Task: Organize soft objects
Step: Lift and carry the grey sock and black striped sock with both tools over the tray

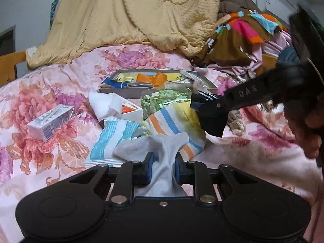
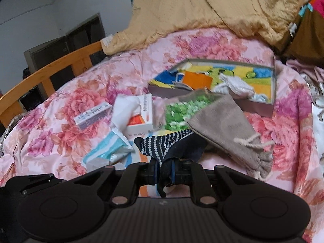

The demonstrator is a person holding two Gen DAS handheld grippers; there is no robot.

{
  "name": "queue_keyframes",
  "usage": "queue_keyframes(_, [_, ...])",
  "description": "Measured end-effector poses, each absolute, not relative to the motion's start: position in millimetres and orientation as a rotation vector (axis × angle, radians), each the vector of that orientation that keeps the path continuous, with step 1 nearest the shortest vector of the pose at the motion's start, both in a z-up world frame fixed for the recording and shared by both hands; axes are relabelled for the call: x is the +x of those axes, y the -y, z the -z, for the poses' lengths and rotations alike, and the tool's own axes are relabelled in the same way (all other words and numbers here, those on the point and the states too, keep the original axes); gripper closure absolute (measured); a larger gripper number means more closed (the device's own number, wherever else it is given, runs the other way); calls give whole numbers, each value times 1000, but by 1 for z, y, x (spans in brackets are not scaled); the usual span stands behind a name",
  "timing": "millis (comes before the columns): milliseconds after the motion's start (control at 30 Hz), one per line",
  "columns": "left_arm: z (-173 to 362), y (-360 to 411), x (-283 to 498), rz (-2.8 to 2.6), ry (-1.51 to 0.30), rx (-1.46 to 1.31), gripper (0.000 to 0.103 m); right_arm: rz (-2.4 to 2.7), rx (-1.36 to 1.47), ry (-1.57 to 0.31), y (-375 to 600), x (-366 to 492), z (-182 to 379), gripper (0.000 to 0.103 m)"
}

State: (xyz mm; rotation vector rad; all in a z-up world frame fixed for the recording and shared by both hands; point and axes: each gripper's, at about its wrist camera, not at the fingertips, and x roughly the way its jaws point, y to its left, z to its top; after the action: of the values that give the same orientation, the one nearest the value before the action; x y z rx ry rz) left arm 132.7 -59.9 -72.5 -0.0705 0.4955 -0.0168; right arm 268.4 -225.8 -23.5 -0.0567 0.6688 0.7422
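Pink floral bedding [image 1: 60, 93] fills most of both views, spread over the bed you are working on, with a big yellow quilt [image 1: 129, 14] heaped across the top of the frame and a jumble of bright clothes [image 1: 243, 32] piled at the upper right of the left wrist view. A wooden bed rail [image 2: 50, 68] shows at the left edge of the right wrist view. Near the middle of the bedding sits a shallow grey box [image 2: 271, 105] with colourful cloths and a white bundle lying in it. Just in front of it, at centre frame, lie a green-patterned bag [image 2: 182, 111], a grey drawstring pouch [image 2: 228, 129] to its right, and a striped sock [image 1: 178, 119] in yellow, orange and blue. To the left are a white-and-orange carton [image 2: 143, 119], a small blue-and-white carton [image 1: 50, 121] further left and apart, and a teal-and-white packet [image 1: 109, 141] lower down. Your left claw [image 1: 164, 162], at the bottom centre of its own view, is pinched narrowly on a pale grey sock [image 1: 162, 156], whose cloth bunches between the blue pads and trails back toward the camera. Your right claw [image 2: 164, 168] is squeezed tight on a navy dotted sock [image 2: 162, 145], which fans upward from the pads at lower centre; in the left wrist view that claw reaches in from the right edge, just above the striped sock, with your hand [image 1: 303, 129] gripping its handle.
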Motion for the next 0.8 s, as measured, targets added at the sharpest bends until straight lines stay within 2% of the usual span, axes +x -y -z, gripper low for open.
queue_keyframes(233, [51,46,136,0,-459,-155,81,-785,-86,-540,219,254,14,89])
queue_keyframes(800, [20,34,145,-11,-450,-318,81,-748,-59,-409,228,248,1,89])
